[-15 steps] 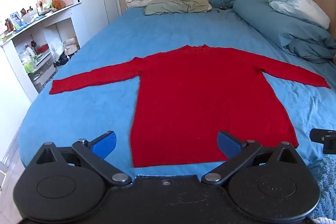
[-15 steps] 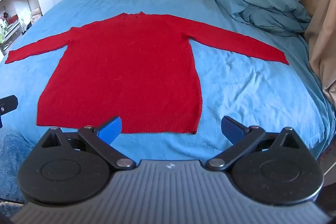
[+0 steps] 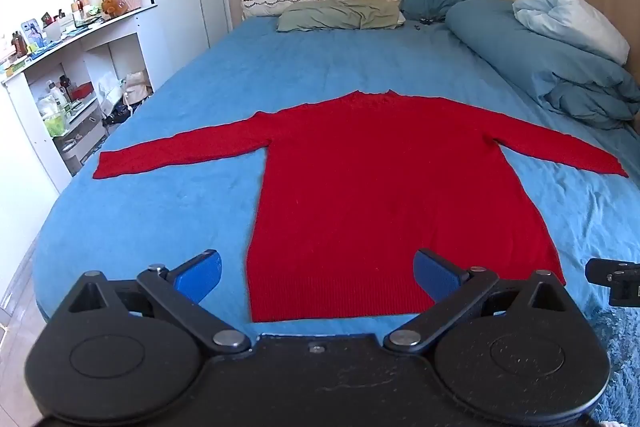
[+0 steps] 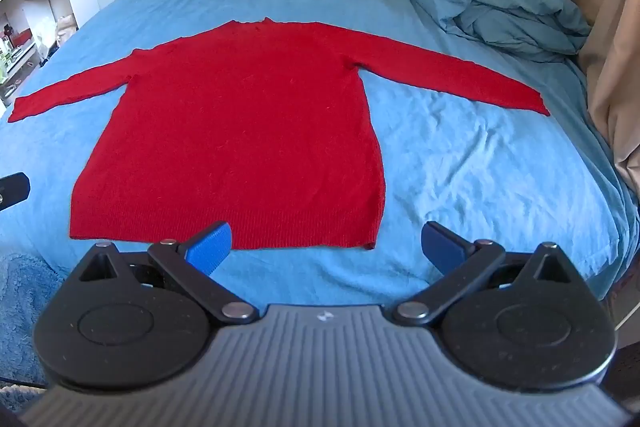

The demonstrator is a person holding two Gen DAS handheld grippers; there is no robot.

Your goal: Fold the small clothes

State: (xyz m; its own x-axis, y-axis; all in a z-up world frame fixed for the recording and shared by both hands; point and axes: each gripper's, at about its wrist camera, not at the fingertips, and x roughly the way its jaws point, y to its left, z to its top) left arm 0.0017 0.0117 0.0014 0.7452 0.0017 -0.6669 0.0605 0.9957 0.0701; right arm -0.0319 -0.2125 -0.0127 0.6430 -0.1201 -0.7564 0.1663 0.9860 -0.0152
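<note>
A red long-sleeved sweater (image 3: 384, 187) lies flat on the blue bed (image 3: 168, 219), both sleeves spread out, hem nearest me. It also shows in the right wrist view (image 4: 240, 131). My left gripper (image 3: 318, 273) is open and empty, hovering just short of the hem's left part. My right gripper (image 4: 326, 245) is open and empty, just short of the hem's right corner (image 4: 370, 245). Each gripper's edge shows in the other's view.
A rolled blue duvet (image 3: 552, 67) lies along the bed's right side, pillows (image 3: 340, 15) at the headboard. White shelves (image 3: 60, 75) stand left of the bed. A beige curtain (image 4: 616, 67) hangs at the right. A fluffy blue rug (image 4: 20, 307) lies below.
Both grippers have drifted only slightly; the view is almost the same. The sweater has not moved.
</note>
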